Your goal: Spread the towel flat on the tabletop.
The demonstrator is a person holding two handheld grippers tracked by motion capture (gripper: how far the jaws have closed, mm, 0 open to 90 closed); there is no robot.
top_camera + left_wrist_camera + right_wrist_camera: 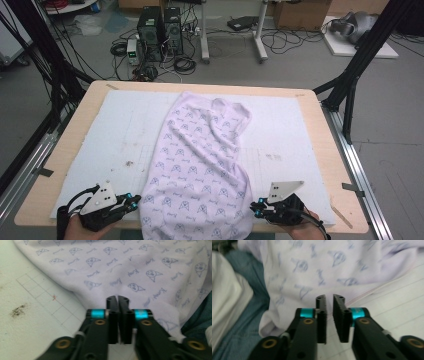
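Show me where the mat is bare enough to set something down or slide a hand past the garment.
Two bare patches of the white mat: a wide one left of the patterned garment, and another on its right, out to the wooden table edge. The near edge is crowded: the left gripper and right gripper flank the garment's hem, which hangs over the front.

Pale lilac cloth garment printed with small blue-grey triangle motifs and script. White padded mat ruled in faint grey grid, on light wooden table.
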